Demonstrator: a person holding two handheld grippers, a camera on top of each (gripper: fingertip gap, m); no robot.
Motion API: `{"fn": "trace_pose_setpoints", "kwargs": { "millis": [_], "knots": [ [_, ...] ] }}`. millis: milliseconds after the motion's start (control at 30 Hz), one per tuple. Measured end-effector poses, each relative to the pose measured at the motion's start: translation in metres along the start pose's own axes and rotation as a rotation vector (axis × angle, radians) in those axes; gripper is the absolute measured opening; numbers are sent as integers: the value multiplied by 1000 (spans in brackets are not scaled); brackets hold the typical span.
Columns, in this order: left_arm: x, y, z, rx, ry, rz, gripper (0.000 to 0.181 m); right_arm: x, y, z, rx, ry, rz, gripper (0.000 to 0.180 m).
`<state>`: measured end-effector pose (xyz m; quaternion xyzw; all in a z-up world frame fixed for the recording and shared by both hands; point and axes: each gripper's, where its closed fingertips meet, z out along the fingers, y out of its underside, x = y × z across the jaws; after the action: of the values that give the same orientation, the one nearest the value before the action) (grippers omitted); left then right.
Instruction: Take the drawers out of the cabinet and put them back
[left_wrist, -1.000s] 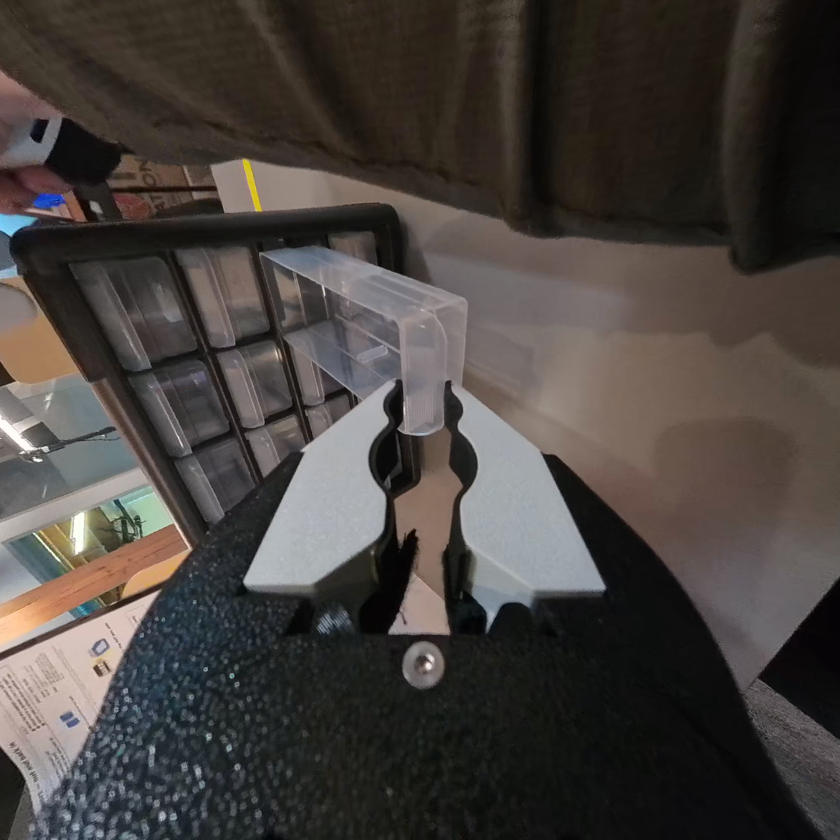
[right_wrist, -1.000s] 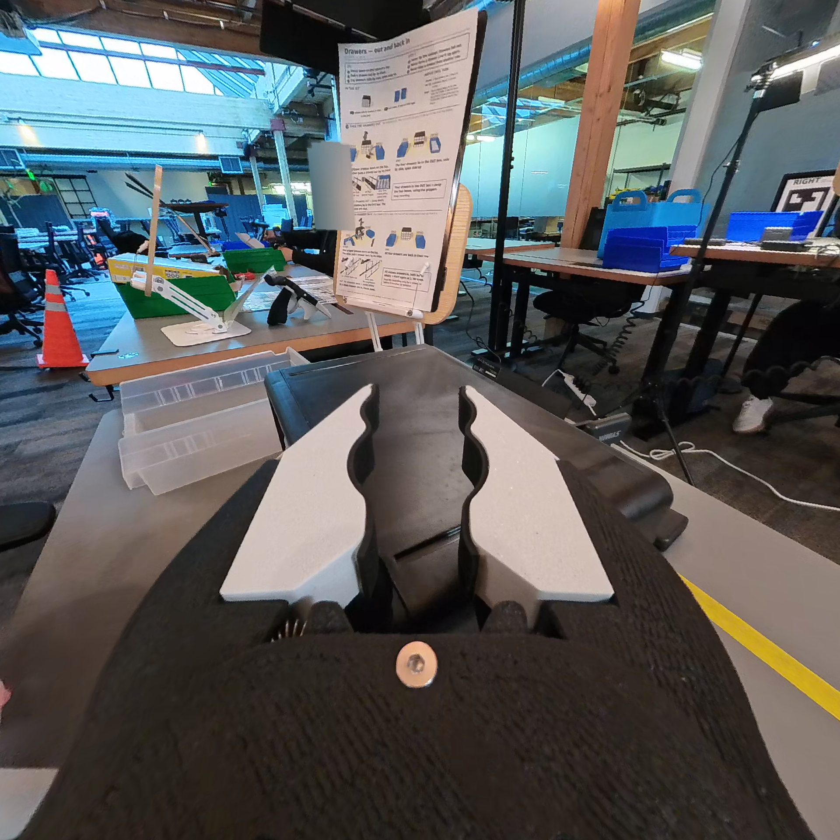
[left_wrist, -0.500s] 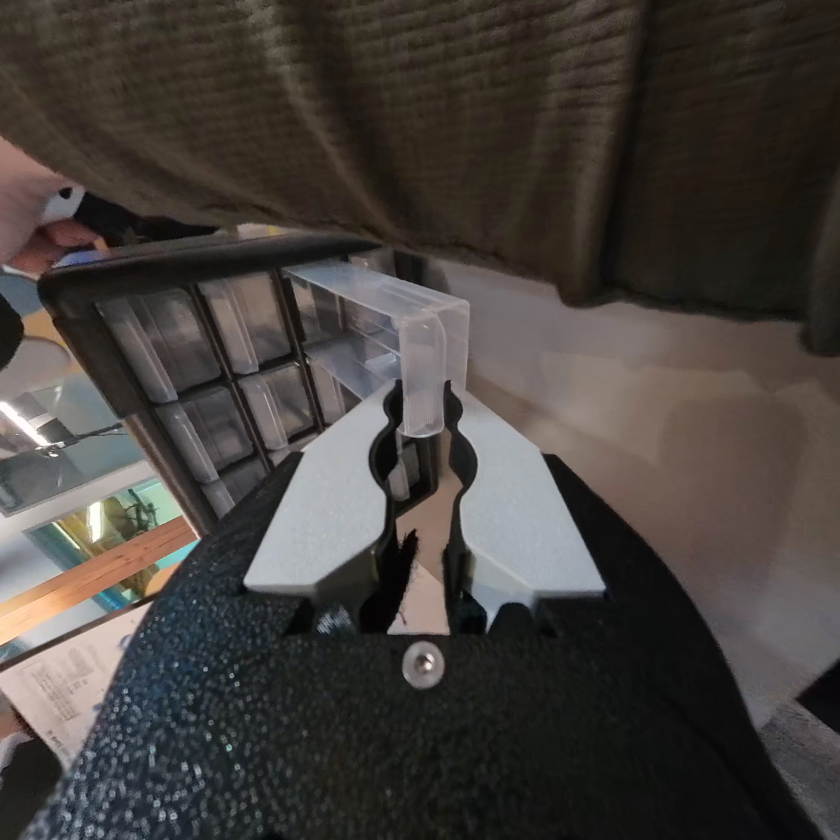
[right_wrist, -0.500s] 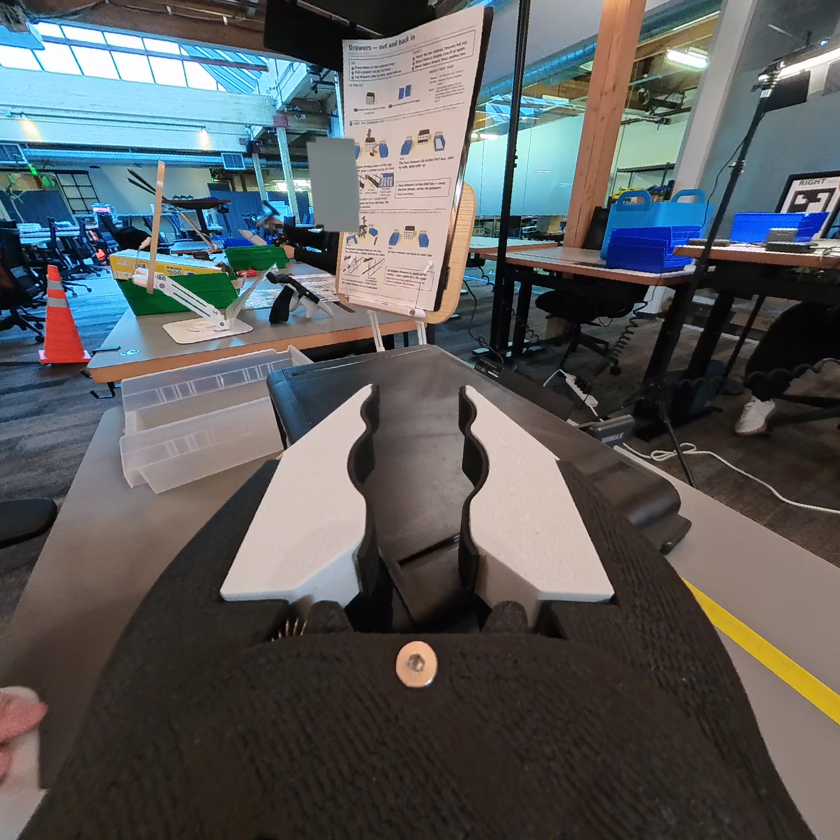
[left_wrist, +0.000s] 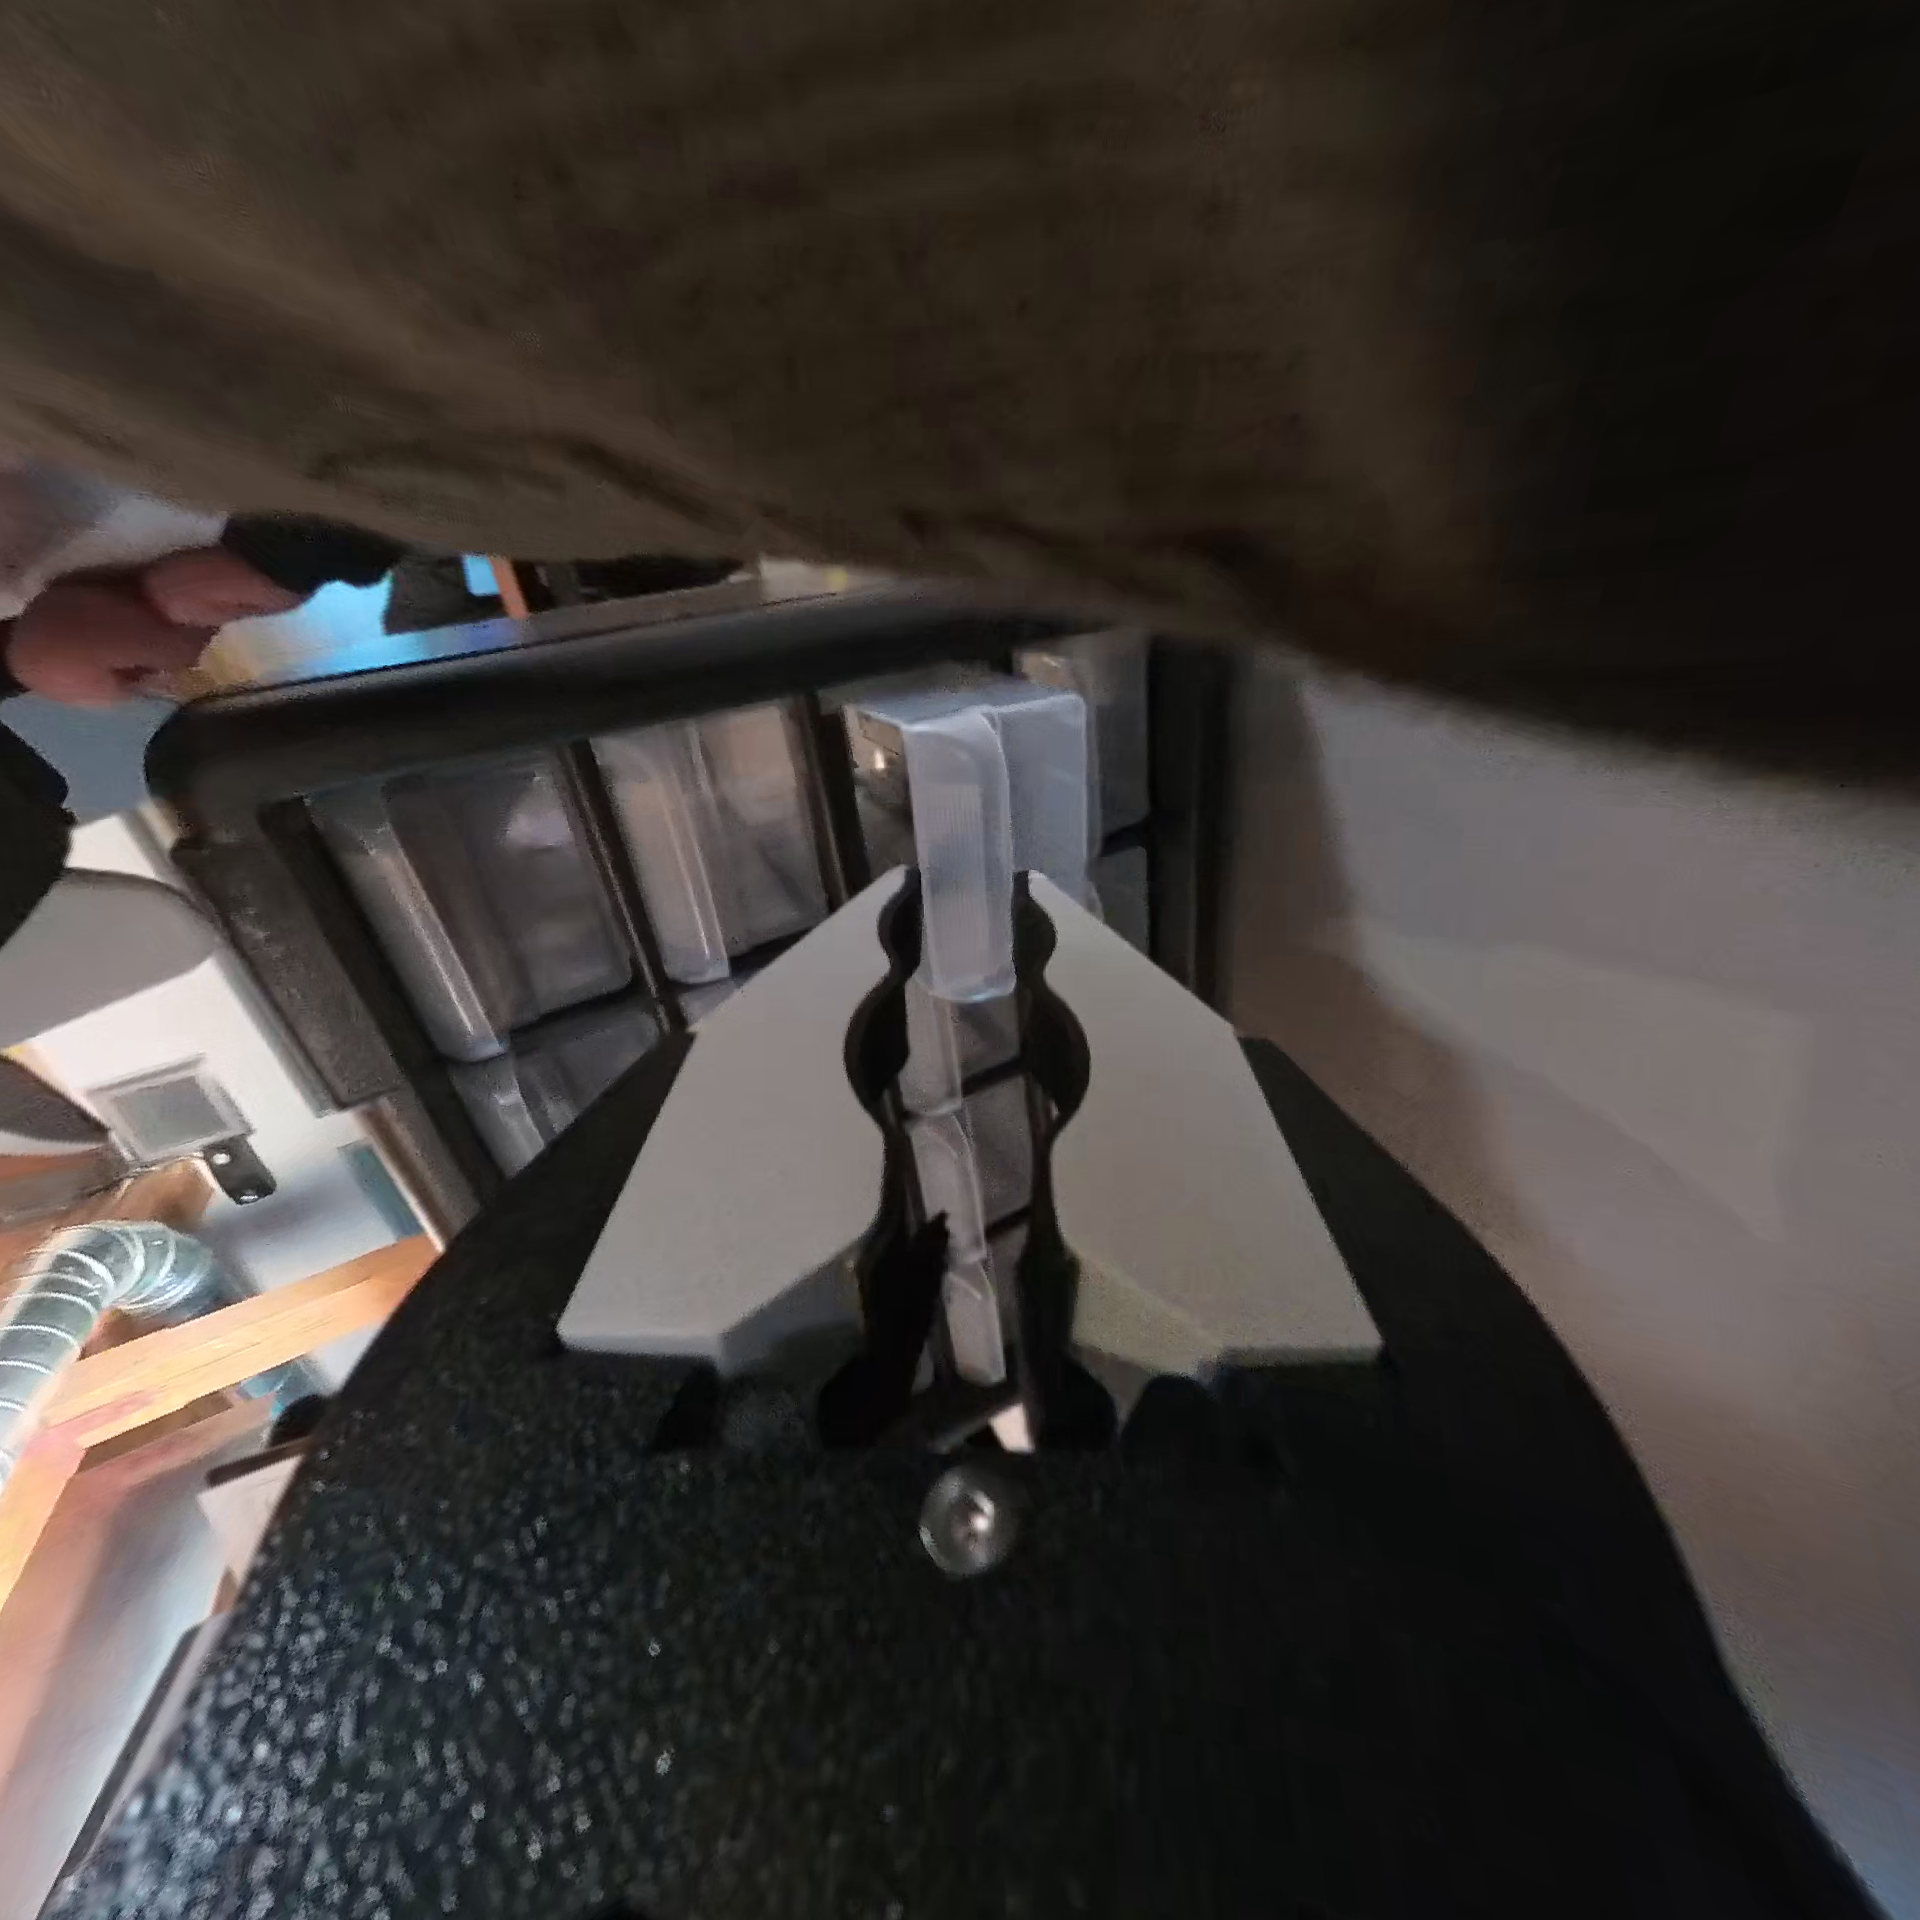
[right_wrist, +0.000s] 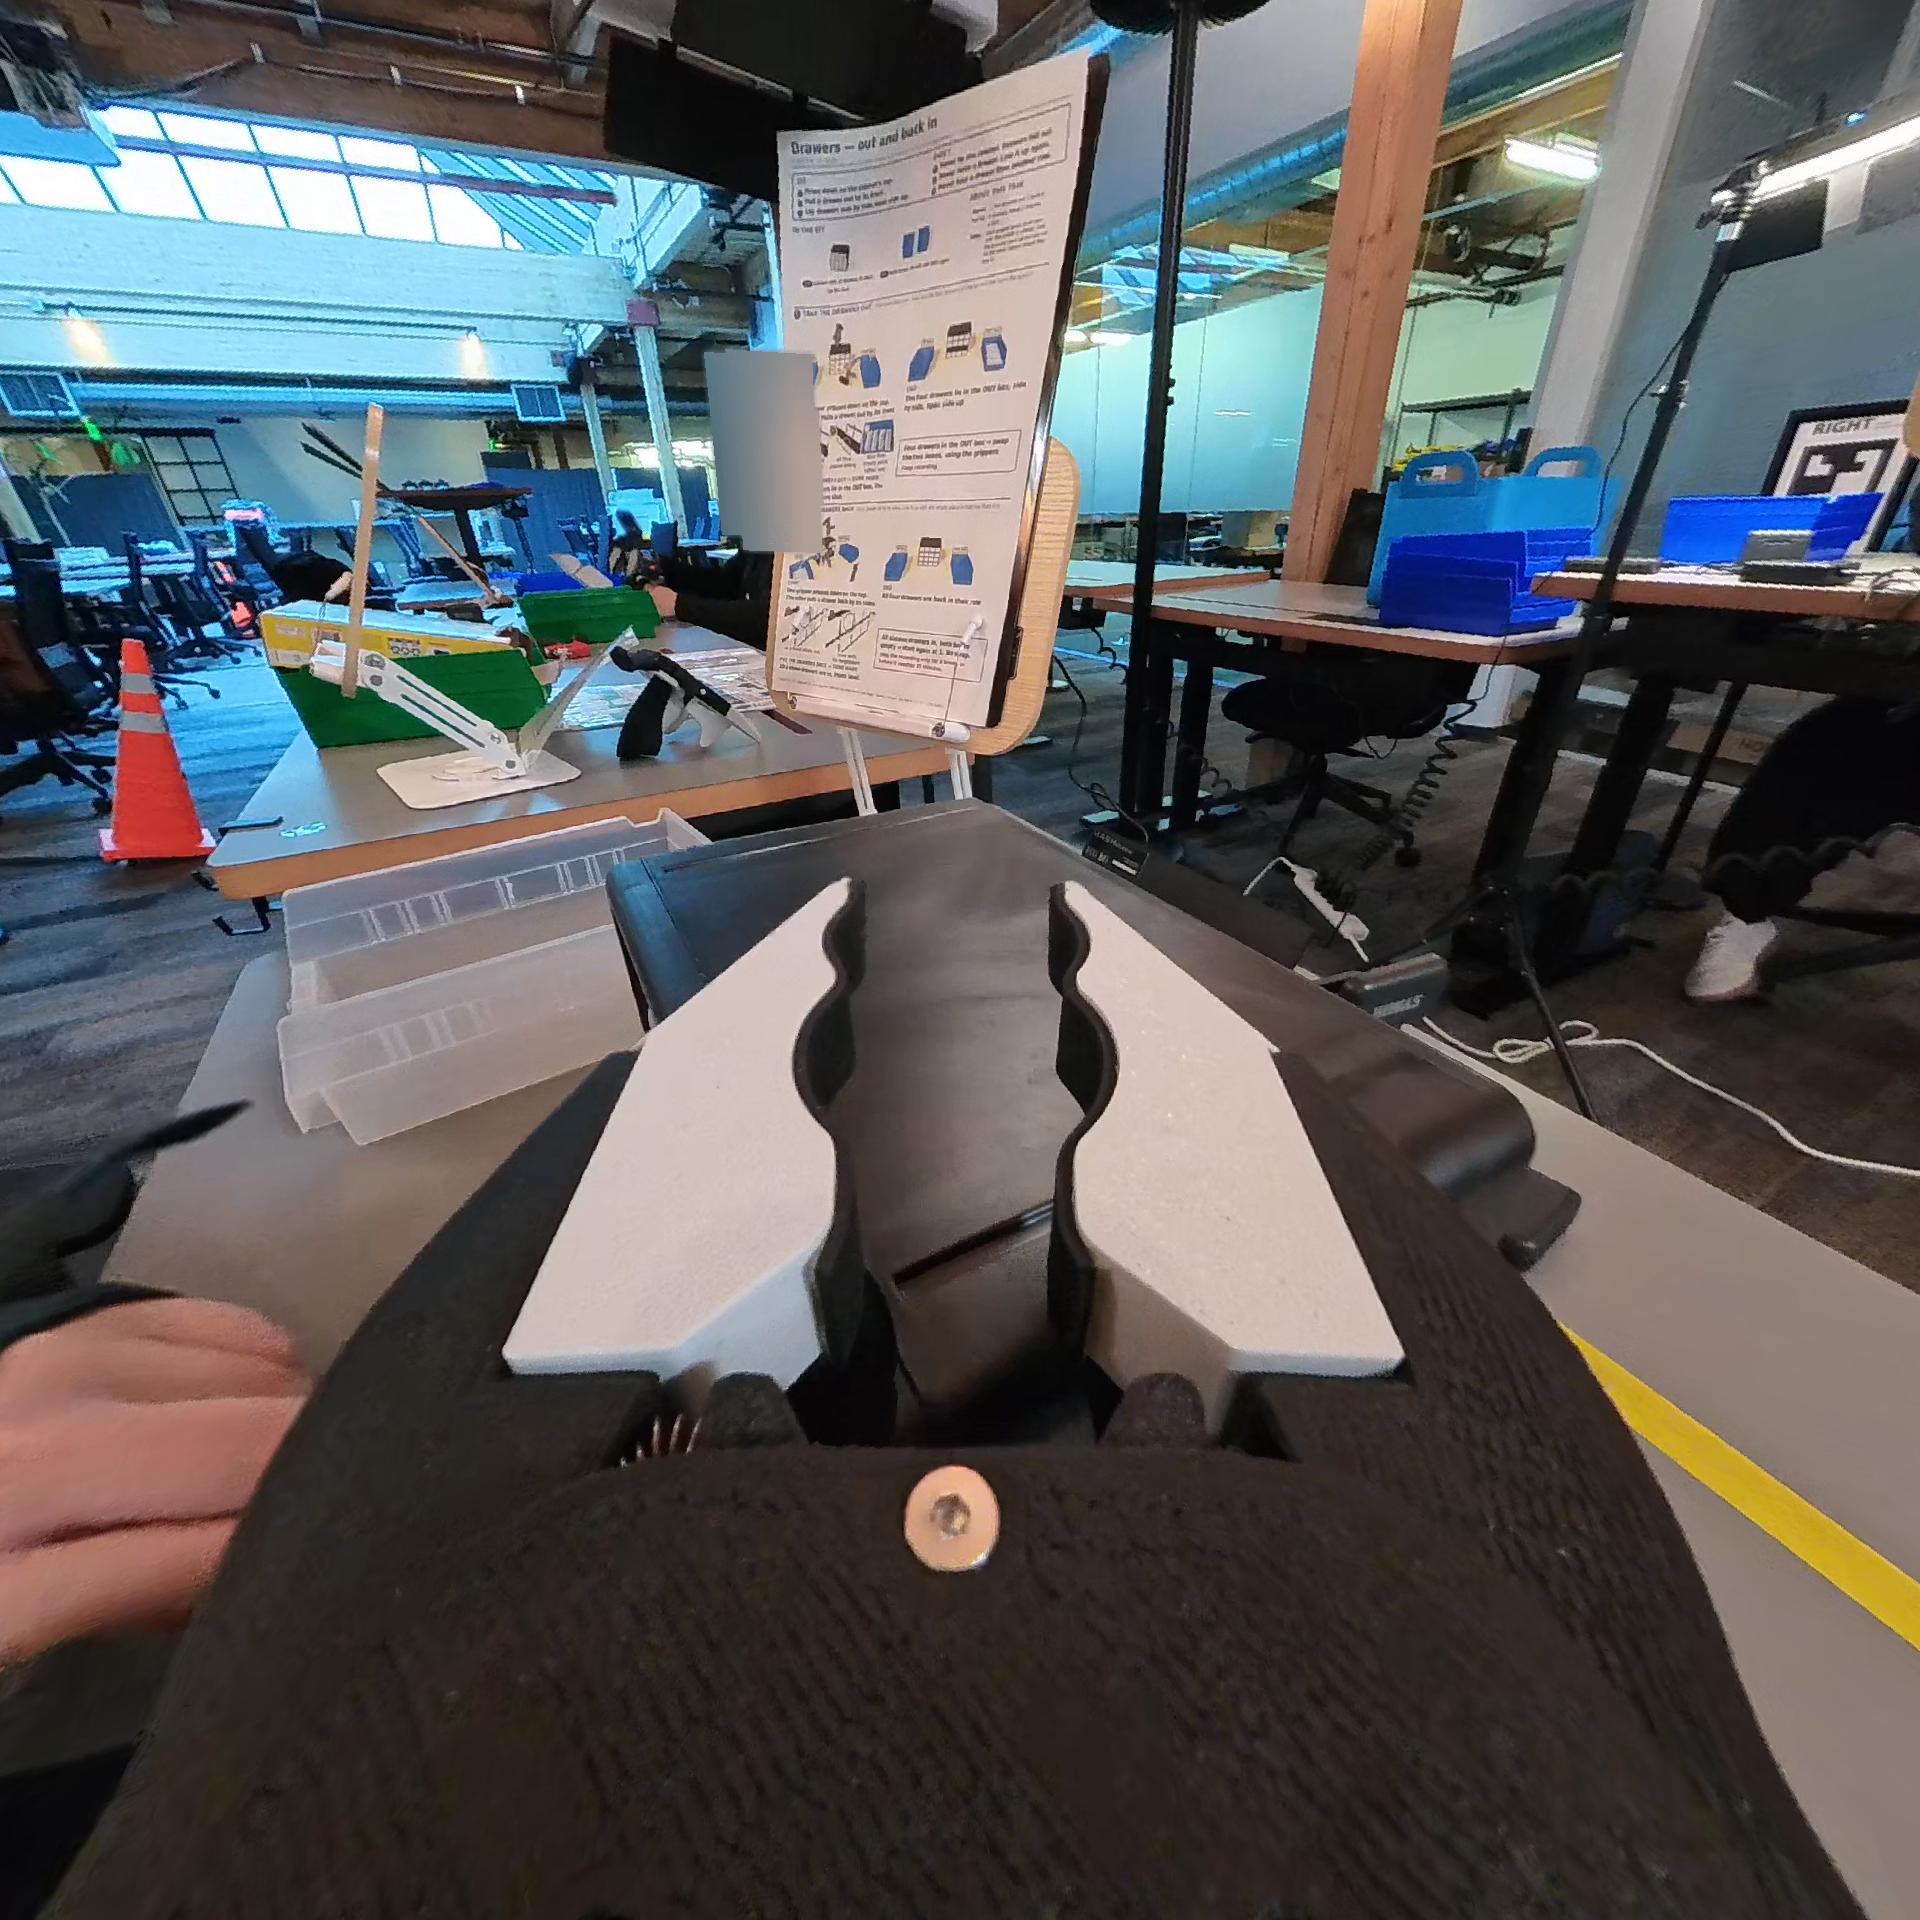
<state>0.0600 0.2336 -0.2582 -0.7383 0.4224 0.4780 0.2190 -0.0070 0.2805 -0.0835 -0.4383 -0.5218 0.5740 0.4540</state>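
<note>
In the left wrist view my left gripper (left_wrist: 964, 894) is shut on the front tab of a clear plastic drawer (left_wrist: 961, 831). The drawer sits nearly flush in the top row of the black cabinet (left_wrist: 644, 675), second slot from the right. Other clear drawers (left_wrist: 488, 894) fill the neighbouring slots. In the right wrist view my right gripper (right_wrist: 954, 904) is open and empty, resting above the flat top of the black cabinet (right_wrist: 935, 997).
A clear plastic bin (right_wrist: 457, 977) lies on the grey table (right_wrist: 1714, 1351) left of the cabinet. An instruction sheet on a stand (right_wrist: 925, 416) rises behind it. A brown sleeve (left_wrist: 935, 312) hangs over the left wrist view. A hand (right_wrist: 114, 1455) shows at the lower left.
My left gripper has pushed the clear drawer from half out to almost fully into its slot. The right gripper has stayed put on the cabinet top; a hand has come into its view.
</note>
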Motion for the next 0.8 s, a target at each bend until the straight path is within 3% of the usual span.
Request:
{"fn": "trace_pose_setpoints", "kwargs": {
  "millis": [333,500,700,800],
  "knots": [
    [-20,-1,29,89,-135,-31,14,5,-1,-4,27,-5,20,34],
    [-18,-20,20,270,-167,-107,63,5,0,-3,18,3,6,34],
    [-24,-13,3,367,-297,-125,52,4,0,-1,11,13,-14,33],
    [-44,9,-23,438,-363,-245,49,4,-2,-1,17,32,-50,33]
  ]
}}
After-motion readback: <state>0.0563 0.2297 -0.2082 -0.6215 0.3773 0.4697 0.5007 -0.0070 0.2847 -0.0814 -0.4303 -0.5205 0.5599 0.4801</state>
